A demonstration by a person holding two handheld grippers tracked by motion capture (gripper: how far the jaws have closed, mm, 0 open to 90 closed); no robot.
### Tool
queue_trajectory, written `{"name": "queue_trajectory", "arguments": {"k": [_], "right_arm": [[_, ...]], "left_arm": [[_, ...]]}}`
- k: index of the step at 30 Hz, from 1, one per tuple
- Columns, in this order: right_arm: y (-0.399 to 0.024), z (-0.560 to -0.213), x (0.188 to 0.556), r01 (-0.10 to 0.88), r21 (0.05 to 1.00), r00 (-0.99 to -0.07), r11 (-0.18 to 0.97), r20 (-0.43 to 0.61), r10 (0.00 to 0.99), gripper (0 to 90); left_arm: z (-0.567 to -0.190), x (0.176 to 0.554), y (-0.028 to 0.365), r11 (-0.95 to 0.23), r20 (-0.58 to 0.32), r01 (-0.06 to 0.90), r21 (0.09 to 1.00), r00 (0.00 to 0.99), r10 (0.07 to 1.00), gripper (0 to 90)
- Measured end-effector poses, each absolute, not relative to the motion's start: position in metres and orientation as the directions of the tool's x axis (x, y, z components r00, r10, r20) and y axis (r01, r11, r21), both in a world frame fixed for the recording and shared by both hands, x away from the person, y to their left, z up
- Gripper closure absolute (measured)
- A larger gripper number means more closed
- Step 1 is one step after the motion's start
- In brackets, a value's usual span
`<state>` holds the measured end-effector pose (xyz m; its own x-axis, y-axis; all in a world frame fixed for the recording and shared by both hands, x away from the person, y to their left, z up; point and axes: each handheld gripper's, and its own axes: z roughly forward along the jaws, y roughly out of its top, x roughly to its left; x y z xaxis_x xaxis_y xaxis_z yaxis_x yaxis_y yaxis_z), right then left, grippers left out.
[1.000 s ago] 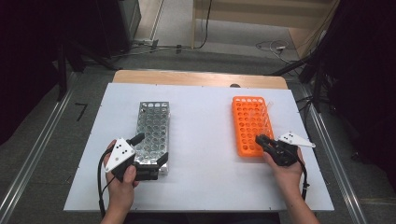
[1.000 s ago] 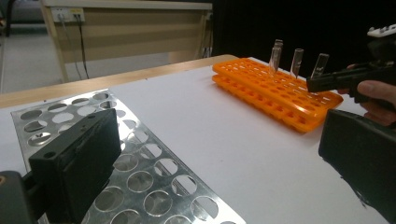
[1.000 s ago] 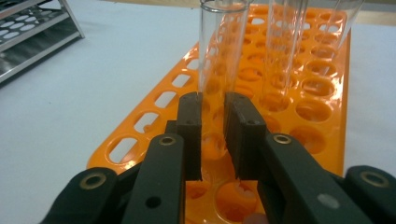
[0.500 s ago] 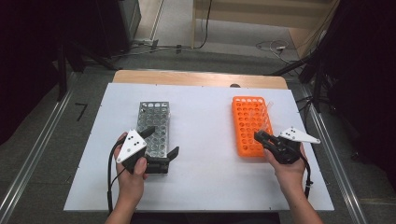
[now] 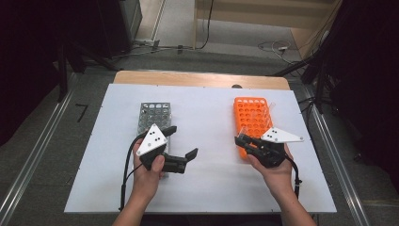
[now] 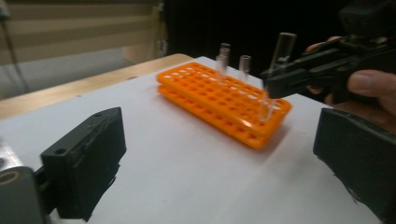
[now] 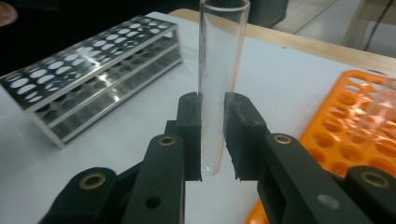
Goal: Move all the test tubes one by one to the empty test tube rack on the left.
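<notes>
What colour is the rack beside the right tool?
Bright orange. The rack shows best in the high view, next to the right tool.

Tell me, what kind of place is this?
Probably a lab set up for recording: an orange tube rack, a metal rack, a glass test tube in the right gripper, and floor cables.

White table on grey floor — dark surroundings, cables behind.
</notes>
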<state>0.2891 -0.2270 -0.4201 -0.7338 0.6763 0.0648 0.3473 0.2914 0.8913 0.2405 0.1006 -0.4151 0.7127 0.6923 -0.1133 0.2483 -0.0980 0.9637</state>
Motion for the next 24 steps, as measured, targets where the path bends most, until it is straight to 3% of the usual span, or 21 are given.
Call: {"name": "queue_trajectory", "arguments": {"k": [6,16,24], "right_arm": [[-0.208,-0.421,0.275,0.330,0.883,-0.776,0.333,0.053,0.629,74.2],[-0.184,-0.426,0.256,0.293,0.869,-0.827,0.399,0.020,0.562,74.3],[-0.168,-0.426,0.245,0.257,0.860,-0.854,0.442,-0.011,0.520,74.2]], "left_arm": [[-0.413,0.235,0.091,-0.094,-0.153,0.271,0.958,0.761,0.630,7.0],[-0.409,0.226,0.069,-0.118,-0.165,0.303,0.946,0.760,0.629,36.5],[-0.410,0.224,0.064,-0.133,-0.164,0.307,0.942,0.769,0.617,53.8]]}}
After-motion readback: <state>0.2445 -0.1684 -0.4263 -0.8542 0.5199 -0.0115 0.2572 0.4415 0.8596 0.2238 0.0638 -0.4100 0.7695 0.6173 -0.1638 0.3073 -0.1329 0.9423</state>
